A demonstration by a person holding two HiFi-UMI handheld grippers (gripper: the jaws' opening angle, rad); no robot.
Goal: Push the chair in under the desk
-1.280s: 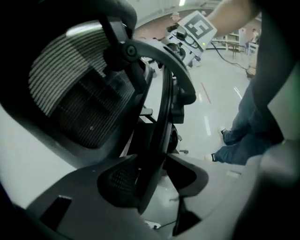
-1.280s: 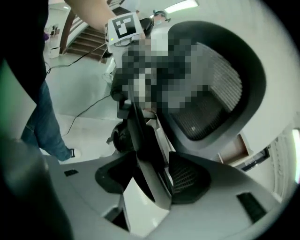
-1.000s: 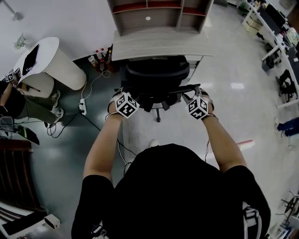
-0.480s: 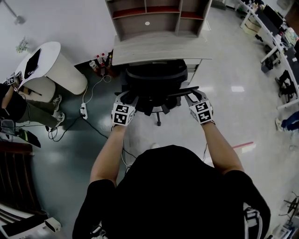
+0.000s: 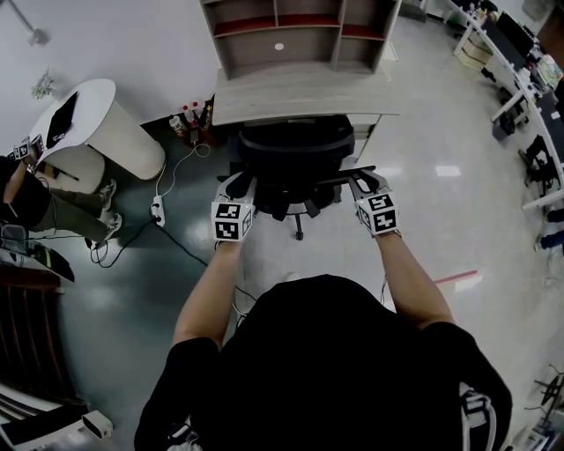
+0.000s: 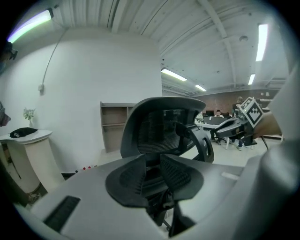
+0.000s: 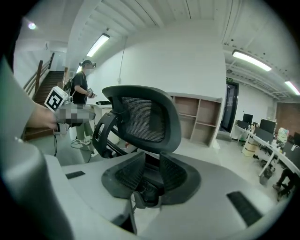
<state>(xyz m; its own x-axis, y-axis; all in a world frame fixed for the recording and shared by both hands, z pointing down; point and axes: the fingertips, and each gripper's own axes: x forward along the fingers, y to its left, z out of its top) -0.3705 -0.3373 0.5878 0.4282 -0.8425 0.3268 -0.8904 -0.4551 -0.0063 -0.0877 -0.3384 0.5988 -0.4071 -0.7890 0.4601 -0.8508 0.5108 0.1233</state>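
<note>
The black mesh office chair (image 5: pixel 295 145) stands with its seat partly under the pale wooden desk (image 5: pixel 304 88). My left gripper (image 5: pixel 238 182) is at the chair's left armrest. My right gripper (image 5: pixel 359 179) is at the right armrest (image 5: pixel 339 173). Both pairs of jaws are closing. In the left gripper view a dark chair part (image 6: pixel 151 169) fills the gap between the ribbed pads (image 6: pixel 176 173), below the mesh backrest (image 6: pixel 161 129). The right gripper view shows the same: a dark armrest part (image 7: pixel 149 176) sits between its pads (image 7: pixel 129 173).
A shelf unit (image 5: pixel 300 26) rises on the desk's far side. A white rounded counter (image 5: pixel 92 119) stands at the left, with bottles (image 5: pixel 187 113) and a power strip with cables (image 5: pixel 159 210) on the floor. A person (image 7: pixel 82 101) stands at the left. More desks (image 5: pixel 520 53) line the right side.
Both grippers have moved in closer to the chair's armrests and levelled out, and their jaws have narrowed around the armrests. The chair has barely moved.
</note>
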